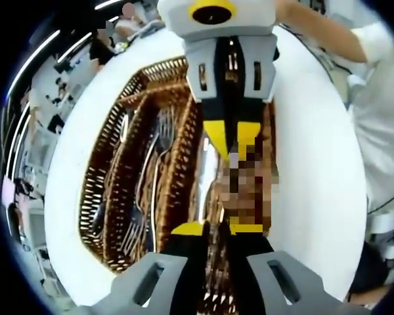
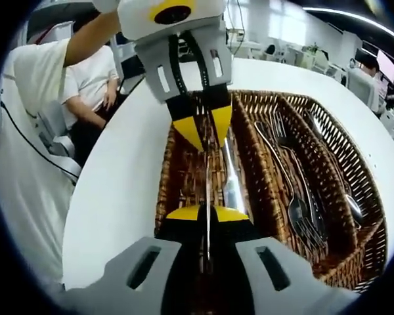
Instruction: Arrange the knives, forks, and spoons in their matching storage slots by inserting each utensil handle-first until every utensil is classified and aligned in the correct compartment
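A brown wicker tray (image 2: 163, 172) with long compartments stands on a round white table (image 2: 111, 197). A knife (image 2: 208, 187) hangs edge-on above the tray's left compartment. My right gripper (image 2: 208, 213) is shut on its near part, and my left gripper (image 2: 207, 146) pinches its far end from the opposite side. Another knife (image 2: 231, 176) lies in that compartment. Forks (image 2: 295, 203) fill the middle compartment and a spoon (image 2: 353, 209) lies in the right one. In the left gripper view my left gripper (image 1: 217, 228) faces the right gripper (image 1: 233, 139) over the tray (image 1: 92, 197), with forks (image 1: 134, 216) to the left.
A person in a white shirt (image 2: 23, 170) stands close to the table's edge, also at the right of the left gripper view (image 1: 381, 125). Another person (image 2: 92, 79) sits behind. Bare table (image 1: 315, 170) surrounds the tray. Desks and monitors (image 2: 354, 72) lie beyond.
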A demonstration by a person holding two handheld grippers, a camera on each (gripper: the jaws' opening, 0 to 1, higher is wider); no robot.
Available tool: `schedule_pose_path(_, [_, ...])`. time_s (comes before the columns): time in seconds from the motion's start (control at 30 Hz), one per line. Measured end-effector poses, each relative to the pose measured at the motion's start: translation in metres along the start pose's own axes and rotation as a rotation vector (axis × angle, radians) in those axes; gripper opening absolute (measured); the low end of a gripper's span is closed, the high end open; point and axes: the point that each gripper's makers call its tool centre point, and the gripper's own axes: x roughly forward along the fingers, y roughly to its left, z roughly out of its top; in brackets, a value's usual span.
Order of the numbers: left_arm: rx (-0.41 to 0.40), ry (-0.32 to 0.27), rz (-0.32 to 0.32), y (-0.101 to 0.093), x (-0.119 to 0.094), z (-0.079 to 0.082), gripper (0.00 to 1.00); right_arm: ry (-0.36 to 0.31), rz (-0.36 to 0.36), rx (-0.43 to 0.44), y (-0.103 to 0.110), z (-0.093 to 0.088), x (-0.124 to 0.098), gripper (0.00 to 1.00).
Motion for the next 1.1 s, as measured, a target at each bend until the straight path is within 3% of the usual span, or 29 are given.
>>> schedule_pose_path(0.13, [-0.010,0.032,-0.033,0.003,0.005,-0.004,0.11,0.023,0.050,0.071,0.000,-0.007,0.007,0.08])
schedule_pose_path(0.27, [-0.034,0.053,-0.061,0.007,0.008,-0.007,0.11,0.053,0.079,0.082,-0.002,-0.014,0.011,0.07])
schedule_pose_path(0.3, [-0.039,0.110,-0.068,0.011,0.009,-0.019,0.11,0.064,0.081,0.082,-0.005,-0.018,0.013,0.07])
schedule_pose_path(0.5, [-0.039,0.098,-0.085,0.012,0.014,-0.018,0.12,0.089,0.113,0.127,-0.006,-0.028,0.023,0.08])
schedule_pose_path(0.67, [-0.047,0.099,-0.086,0.013,0.016,-0.022,0.19,0.125,0.136,0.145,-0.002,-0.038,0.032,0.18])
schedule_pose_path(0.73, [-0.039,0.096,-0.068,0.016,0.018,-0.022,0.23,0.181,0.124,0.193,-0.002,-0.045,0.032,0.23])
schedule_pose_path(0.77, [-0.040,0.101,-0.055,0.017,0.019,-0.023,0.25,0.167,0.122,0.163,-0.001,-0.043,0.032,0.25])
schedule_pose_path(0.9, [-0.054,0.094,-0.048,0.017,0.017,-0.023,0.36,0.131,0.103,0.185,-0.003,-0.036,0.022,0.31])
schedule_pose_path(1.03, [-0.048,0.098,-0.041,0.019,0.015,-0.022,0.41,0.129,0.093,0.175,-0.006,-0.034,0.021,0.47])
schedule_pose_path(1.1, [-0.043,0.097,-0.037,0.019,0.013,-0.021,0.45,0.118,0.076,0.173,-0.009,-0.031,0.017,0.51])
